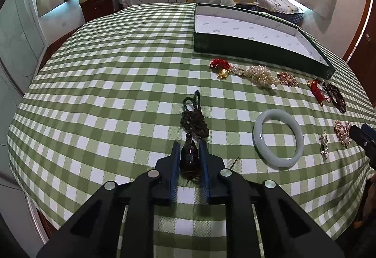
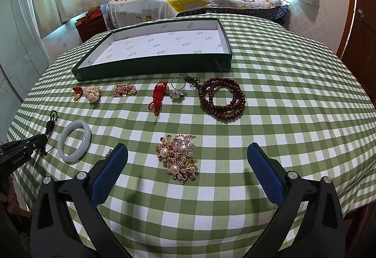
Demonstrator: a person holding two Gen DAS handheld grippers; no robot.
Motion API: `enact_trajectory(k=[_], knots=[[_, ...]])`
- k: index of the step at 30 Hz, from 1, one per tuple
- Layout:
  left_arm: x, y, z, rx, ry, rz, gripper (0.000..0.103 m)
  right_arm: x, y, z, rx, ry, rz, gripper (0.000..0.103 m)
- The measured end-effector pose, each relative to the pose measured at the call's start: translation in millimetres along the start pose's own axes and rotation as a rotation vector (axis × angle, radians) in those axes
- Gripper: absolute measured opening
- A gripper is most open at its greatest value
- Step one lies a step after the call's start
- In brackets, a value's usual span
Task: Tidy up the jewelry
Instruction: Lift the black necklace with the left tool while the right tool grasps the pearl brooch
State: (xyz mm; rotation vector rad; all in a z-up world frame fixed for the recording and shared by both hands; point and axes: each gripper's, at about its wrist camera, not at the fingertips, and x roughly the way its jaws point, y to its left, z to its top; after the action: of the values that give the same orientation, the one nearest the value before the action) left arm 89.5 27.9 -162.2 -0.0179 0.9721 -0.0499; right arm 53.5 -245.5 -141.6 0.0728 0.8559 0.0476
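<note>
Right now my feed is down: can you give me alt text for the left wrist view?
The left gripper is closed around a dark pendant whose knotted cord trails forward on the green checked tablecloth. To its right lie a pale jade bangle, a pearl cluster and other pieces, with an open green tray behind them.

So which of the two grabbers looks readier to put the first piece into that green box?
Probably the left. The left gripper already has its fingers closed around the dark pendant, needing only to carry it to the green box. The right gripper is wide open, with the pearl brooch untouched between its fingers.
</note>
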Motion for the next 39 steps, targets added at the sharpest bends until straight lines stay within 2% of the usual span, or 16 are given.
enact_trajectory(k=[3,7,9,14,16,18,21,28,39], knots=[[0,-4,1,0.015,-0.002,0.008,0.017,4,2,0,-0.014,0.006,0.011,0.084],[0,-7,6,0.023,-0.014,0.008,0.017,12,3,-1,-0.020,0.020,0.011,0.080],[0,-7,7,0.024,-0.024,0.015,0.017,15,4,-2,-0.024,0.032,0.024,0.071],[2,-6,9,0.015,-0.023,0.015,0.017,18,6,-5,-0.041,0.043,0.043,0.058],[1,-6,9,0.014,-0.026,0.014,0.017,17,7,-6,-0.048,0.040,0.056,0.044],[0,-6,9,0.013,-0.031,0.013,0.017,17,8,-7,-0.052,0.035,0.058,0.035],[-1,-5,9,0.009,-0.036,0.018,0.017,16,7,-7,-0.046,0.032,0.069,0.028],[-5,-1,10,-0.014,-0.047,0.000,0.017,9,7,-6,-0.048,0.013,0.083,0.022],[-13,-3,12,-0.007,-0.071,0.007,0.017,3,5,-4,-0.043,-0.011,0.084,0.021]])
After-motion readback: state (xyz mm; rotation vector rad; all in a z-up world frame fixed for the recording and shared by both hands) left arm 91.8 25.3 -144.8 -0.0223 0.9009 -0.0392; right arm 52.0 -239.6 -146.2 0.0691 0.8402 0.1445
